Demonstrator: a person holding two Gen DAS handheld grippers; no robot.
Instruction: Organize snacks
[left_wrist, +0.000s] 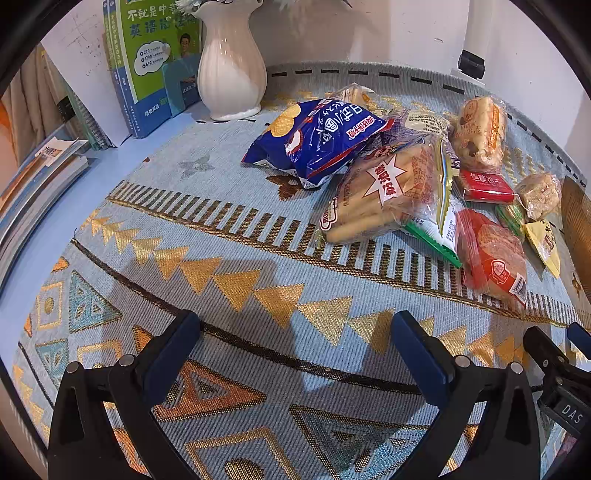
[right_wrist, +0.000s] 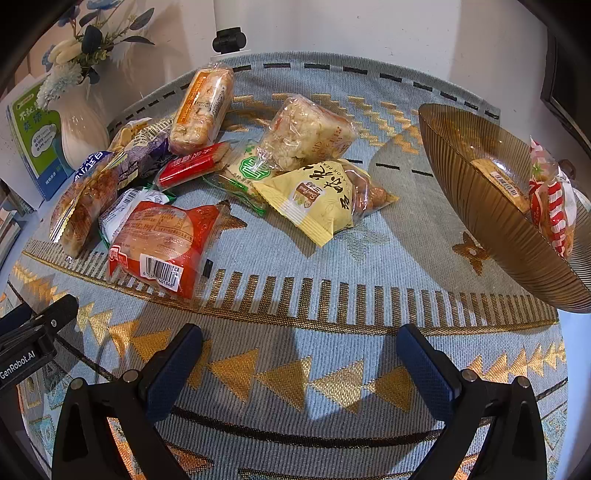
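I hold both grippers low over the patterned cloth, and neither has anything in it: my left gripper has its fingers spread wide over bare weave, and my right gripper is spread just as wide, with only gold triangles between its pads. The snacks lie heaped ahead of me, between the white vase on the left and the brown ribbed bowl on the right. The bowl already holds a red-and-white striped packet and at least one more wrapper, so I judge I am between picks, part-way through moving the pile into it, with most of the pile left. Nearest my right fingers sits the red bun packet, barcode toward me, and further right the yellow peanut bag, which lies closest to the bowl. On my left side the blue cracker bag leans over the breadstick pack, so those overlap and would drag each other. My next move, I think, calls for reaching the right gripper forward to the red bun packet, lowering so the pads straddle its soft bulk, not the slippery crimped edge, and closing gently enough not to crush what is inside.
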